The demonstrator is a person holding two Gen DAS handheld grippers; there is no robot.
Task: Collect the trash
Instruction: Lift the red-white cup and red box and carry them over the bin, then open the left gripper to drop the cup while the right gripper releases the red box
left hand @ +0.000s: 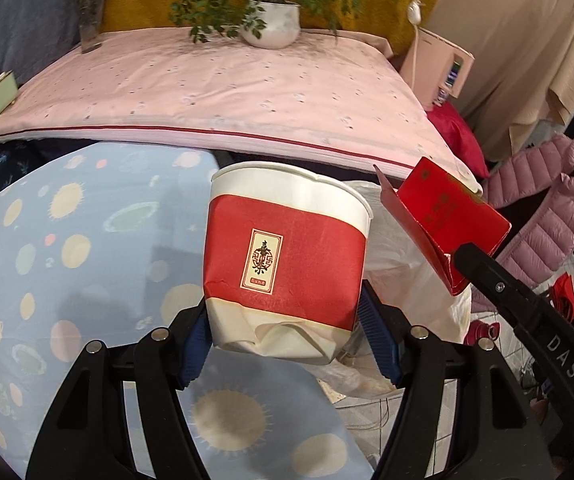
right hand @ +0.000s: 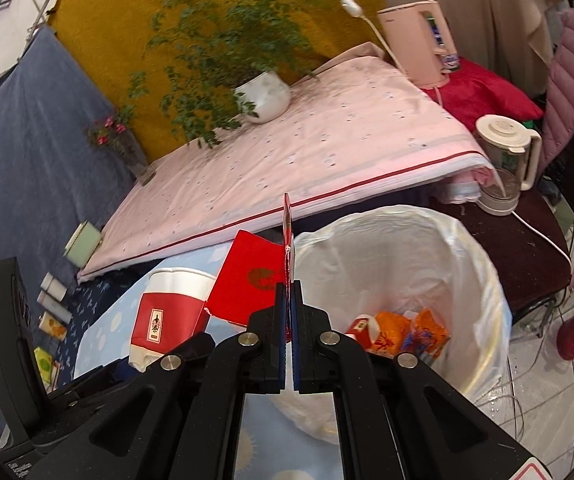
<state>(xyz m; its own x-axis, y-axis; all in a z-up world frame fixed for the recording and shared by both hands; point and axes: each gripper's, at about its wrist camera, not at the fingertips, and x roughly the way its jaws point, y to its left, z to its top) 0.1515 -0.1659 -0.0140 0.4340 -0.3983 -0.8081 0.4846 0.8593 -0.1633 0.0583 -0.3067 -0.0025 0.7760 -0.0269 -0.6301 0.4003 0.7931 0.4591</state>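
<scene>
My left gripper (left hand: 287, 340) is shut on a crumpled red and white paper cup (left hand: 287, 264), held upright above the blue patterned cloth. The cup also shows in the right wrist view (right hand: 167, 312). My right gripper (right hand: 288, 308) is shut on a flat red paper box (right hand: 247, 284), gripping its edge; the box shows at the right of the left wrist view (left hand: 447, 224). A bin lined with a white bag (right hand: 467, 264) stands just right of both grippers and holds orange and red wrappers (right hand: 399, 330).
A pink-covered table (right hand: 287, 160) lies behind, with a potted plant (right hand: 263, 96) and a flower vase (right hand: 127, 148). A kettle (right hand: 503, 160) stands on a dark side table. Small bottles (right hand: 53, 300) lie at the left. A pink jacket (left hand: 543, 208) hangs at the right.
</scene>
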